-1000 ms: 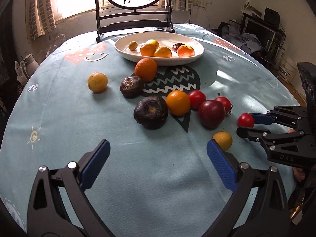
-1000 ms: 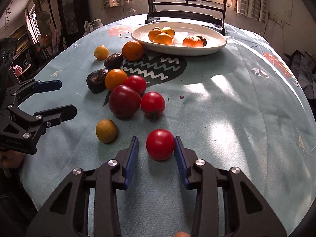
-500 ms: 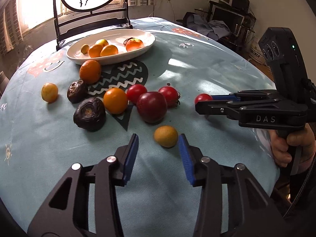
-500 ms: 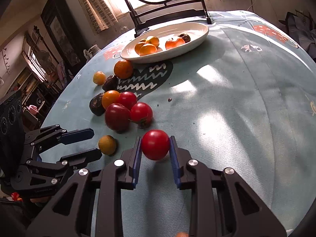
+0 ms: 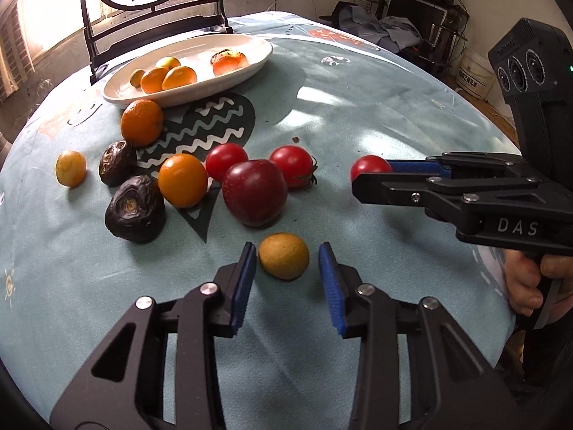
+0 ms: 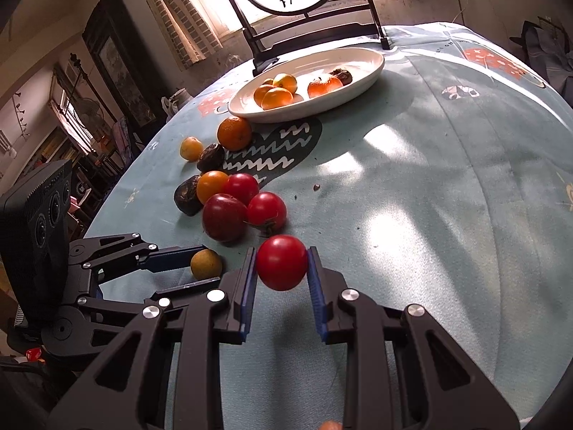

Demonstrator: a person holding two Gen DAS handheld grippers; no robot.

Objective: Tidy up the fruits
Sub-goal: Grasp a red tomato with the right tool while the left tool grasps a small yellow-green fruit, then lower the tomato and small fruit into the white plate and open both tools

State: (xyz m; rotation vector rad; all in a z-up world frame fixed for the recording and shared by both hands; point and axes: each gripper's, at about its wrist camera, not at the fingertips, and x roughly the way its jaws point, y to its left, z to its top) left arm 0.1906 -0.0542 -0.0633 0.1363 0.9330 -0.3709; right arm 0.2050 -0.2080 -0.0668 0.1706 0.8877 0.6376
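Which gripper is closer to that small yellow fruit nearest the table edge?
Left. The left hand-held gripper straddles the yellow fruit, jaws closing in; the right hand-held gripper, beside it, holds a red tomato.

My left gripper [image 5: 287, 279] points steeply down, jaws have just been closing, narrow gap now w/ a small yellow fruit [image 5: 283, 255] between the blue pads [image 5: 331, 288], not pressed yet. Right gripper [image 6: 282, 279] sits at 3 o'clock of the left, jaws clamped on a red tomato [image 6: 282, 262]. Hand [image 5: 530, 279] on its grip.
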